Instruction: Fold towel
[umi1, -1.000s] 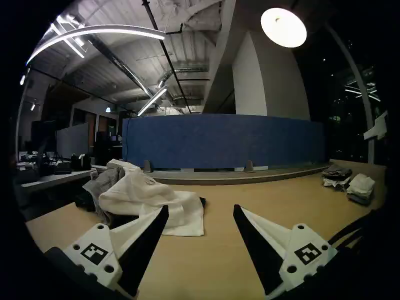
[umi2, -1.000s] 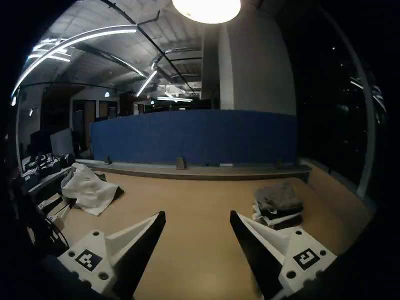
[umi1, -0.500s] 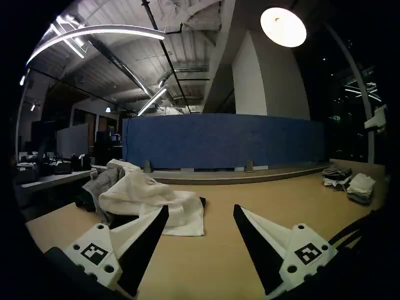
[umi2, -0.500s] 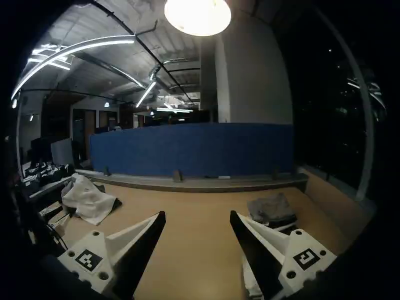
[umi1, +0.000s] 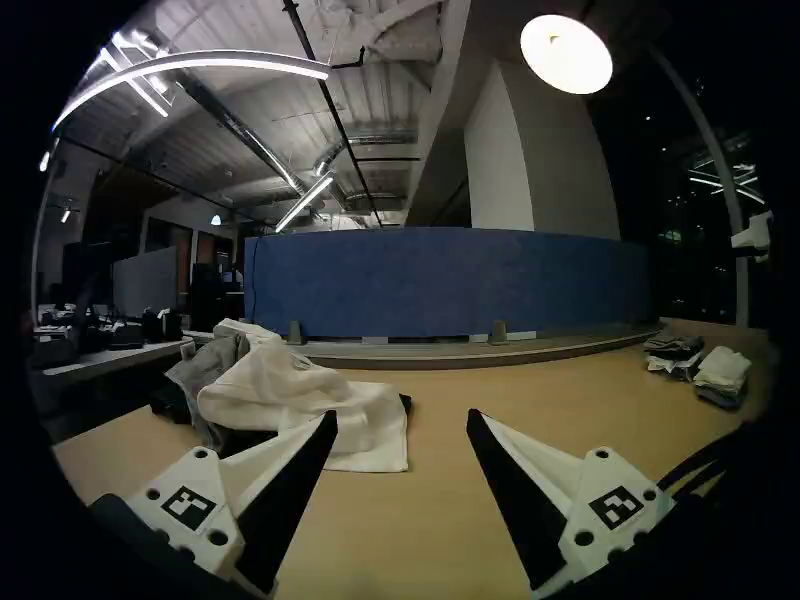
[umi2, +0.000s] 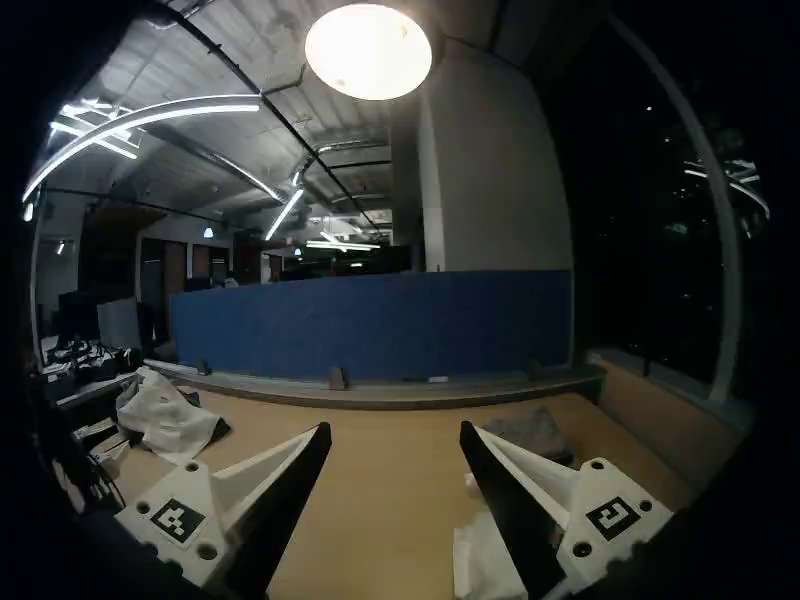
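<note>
1. Looking along the left gripper, we see its two fingers spread wide with only bare table between them; it grips nothing.
2. We find the towel lying on the table, left of centre in the left gripper view, just beyond the tip of that gripper's left finger.
3. We see the towel as a rumpled white heap rather than a flat sheet. Its long axis runs from the far left, where it is bunched high, toward the near right, where a flatter flap lies on the wood. That flap points toward the gap between the fingers.
4. The towel's far end rests on some darker cloths.
5. We see the right gripper likewise spread open, holding nothing.
6. In the right gripper view the towel sits far off to the left, well apart from the fingers.
7. A grey folded cloth lies just behind the right gripper's right finger, and a white cloth shows below it.
8. A blue partition closes the far side of the table.
</note>
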